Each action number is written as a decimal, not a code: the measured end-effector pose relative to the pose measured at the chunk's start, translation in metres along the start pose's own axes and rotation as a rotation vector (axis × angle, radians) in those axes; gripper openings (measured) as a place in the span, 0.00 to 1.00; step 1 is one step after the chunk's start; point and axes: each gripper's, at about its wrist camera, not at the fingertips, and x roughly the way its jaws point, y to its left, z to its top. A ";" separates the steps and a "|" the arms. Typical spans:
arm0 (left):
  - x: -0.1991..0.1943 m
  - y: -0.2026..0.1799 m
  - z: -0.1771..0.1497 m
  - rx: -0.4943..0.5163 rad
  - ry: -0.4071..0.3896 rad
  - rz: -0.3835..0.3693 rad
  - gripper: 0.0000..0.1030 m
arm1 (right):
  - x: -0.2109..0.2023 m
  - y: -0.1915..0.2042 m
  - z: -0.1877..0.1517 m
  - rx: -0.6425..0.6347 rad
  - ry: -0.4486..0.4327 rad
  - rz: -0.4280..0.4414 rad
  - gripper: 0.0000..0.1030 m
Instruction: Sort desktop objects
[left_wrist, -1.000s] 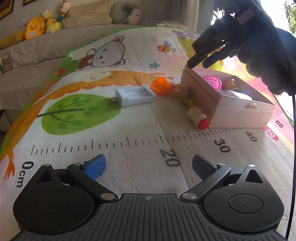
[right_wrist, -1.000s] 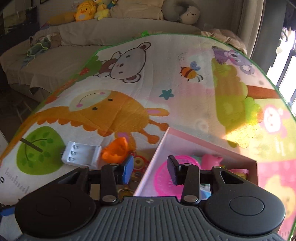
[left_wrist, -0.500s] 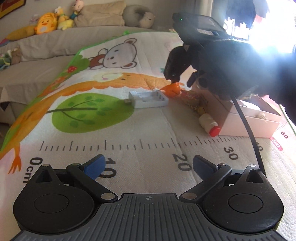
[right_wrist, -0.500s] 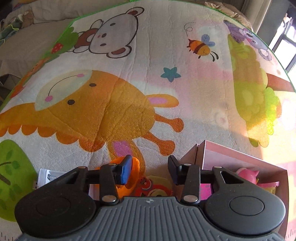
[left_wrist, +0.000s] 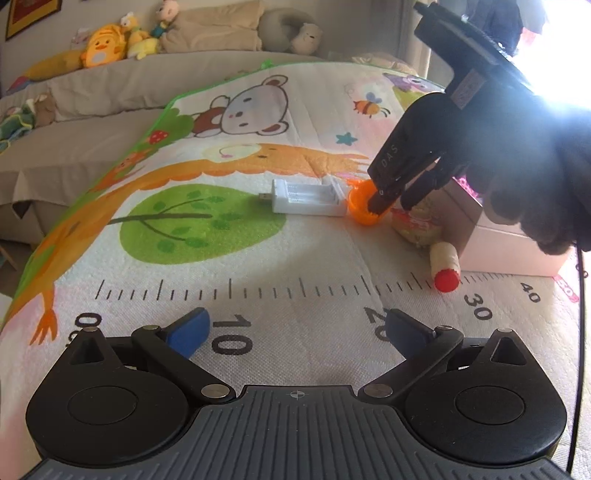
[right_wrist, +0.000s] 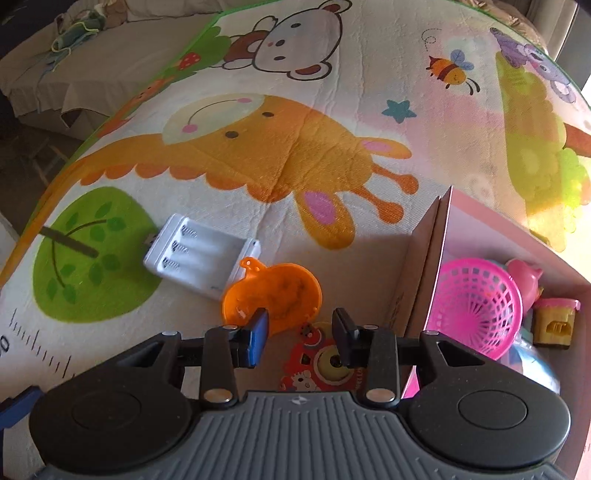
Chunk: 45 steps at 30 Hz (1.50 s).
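An orange plastic bowl (right_wrist: 273, 291) lies on the play mat beside a white battery holder (right_wrist: 201, 256) and the pink box (right_wrist: 428, 258). My right gripper (right_wrist: 300, 328) is open and low over the bowl's near rim, one finger inside the bowl, as the left wrist view shows (left_wrist: 393, 195). A colourful snack packet (right_wrist: 321, 363) lies under it. A small bottle with a red cap (left_wrist: 445, 264) lies by the box corner. My left gripper (left_wrist: 291, 332) is open and empty, low over the mat's ruler print.
The pink box holds a pink basket (right_wrist: 476, 306), a pink pig toy (right_wrist: 524, 275) and a yellow toy (right_wrist: 554, 325). A sofa with plush toys (left_wrist: 103, 51) runs behind the mat. The mat edge (left_wrist: 155, 122) drops off at the left.
My right gripper has moved left from over the box and come down onto the orange bowl. My left gripper has shifted slightly and stayed open.
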 end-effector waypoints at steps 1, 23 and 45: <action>0.000 -0.002 0.000 0.010 0.004 0.001 1.00 | -0.005 0.002 -0.007 -0.002 0.001 0.031 0.37; -0.006 -0.016 -0.014 0.072 0.063 0.016 1.00 | -0.064 0.004 -0.145 -0.179 -0.267 0.019 0.50; -0.003 -0.021 0.009 0.059 0.034 0.066 1.00 | -0.088 -0.014 -0.190 -0.067 -0.348 0.179 0.31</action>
